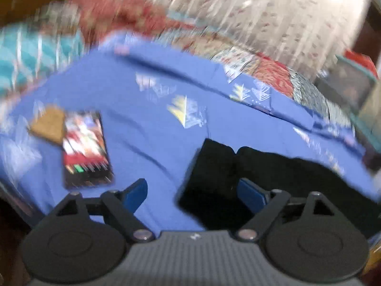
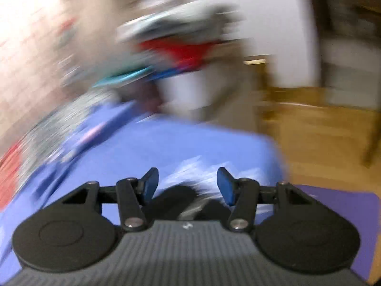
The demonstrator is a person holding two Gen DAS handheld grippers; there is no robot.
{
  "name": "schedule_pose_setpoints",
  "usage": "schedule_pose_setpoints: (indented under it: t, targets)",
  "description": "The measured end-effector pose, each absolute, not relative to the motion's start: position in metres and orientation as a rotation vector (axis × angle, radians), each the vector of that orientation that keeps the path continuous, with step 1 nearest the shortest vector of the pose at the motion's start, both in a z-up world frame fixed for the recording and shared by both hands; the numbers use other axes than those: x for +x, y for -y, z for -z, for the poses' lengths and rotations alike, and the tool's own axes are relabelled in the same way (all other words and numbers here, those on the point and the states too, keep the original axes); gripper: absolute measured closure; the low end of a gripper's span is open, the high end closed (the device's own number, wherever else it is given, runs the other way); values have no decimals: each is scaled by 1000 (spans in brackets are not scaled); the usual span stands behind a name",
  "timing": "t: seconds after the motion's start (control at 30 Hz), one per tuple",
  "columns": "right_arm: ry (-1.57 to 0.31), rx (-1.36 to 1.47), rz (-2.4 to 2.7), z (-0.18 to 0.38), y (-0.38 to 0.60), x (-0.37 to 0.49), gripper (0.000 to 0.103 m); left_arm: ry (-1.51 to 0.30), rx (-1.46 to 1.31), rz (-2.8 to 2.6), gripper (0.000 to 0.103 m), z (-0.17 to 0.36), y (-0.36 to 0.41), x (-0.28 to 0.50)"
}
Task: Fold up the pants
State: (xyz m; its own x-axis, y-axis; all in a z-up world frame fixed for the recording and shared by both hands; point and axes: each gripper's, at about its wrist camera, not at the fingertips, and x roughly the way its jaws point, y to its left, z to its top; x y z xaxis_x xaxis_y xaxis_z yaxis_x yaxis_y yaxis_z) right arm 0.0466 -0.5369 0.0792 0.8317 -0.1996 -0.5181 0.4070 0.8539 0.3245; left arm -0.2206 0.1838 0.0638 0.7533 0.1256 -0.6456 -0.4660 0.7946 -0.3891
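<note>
Soft black folded pants [image 1: 238,174] lie on the smooth blue printed bedsheet [image 1: 147,128] near its edge; left gripper [image 1: 193,188] and right gripper [image 2: 188,186] both released, empty.

Phone [image 1: 85,150] w/ lit screen beside brown pad [image 1: 48,124] on blue sheet [image 1: 147,109].

Both your wrist feeds are motion-smeared; the right one is worse, its background just streaks. Only the claw bodies stay sharp. Your curtain [image 1: 273,12] blows out white at top right in the left view, with the same glare at top left in the right view. Fisheye bends the bed edges. Black pants [image 1: 238,178] show no detail.
</note>
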Motion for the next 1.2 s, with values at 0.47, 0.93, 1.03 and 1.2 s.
schedule_pose_setpoints:
  t: [0.47,0.93,1.03,1.2]
  targets:
    - [-1079,43,-1087,-20,98,31,83,-548,-713,-306,83,-45,-189,-159]
    - [-1130,-141,-1229,9,47,-9,76,-575,-518,-411,3,-32,-214,-192]
    - [-1115,-78,-1140,3,77,-8,76,-660,-494,-269,1,-24,-215,-145]
    - [-1009,20,-910,-15,115,12,76,-834,-381,-217,78,3,-192,-86]
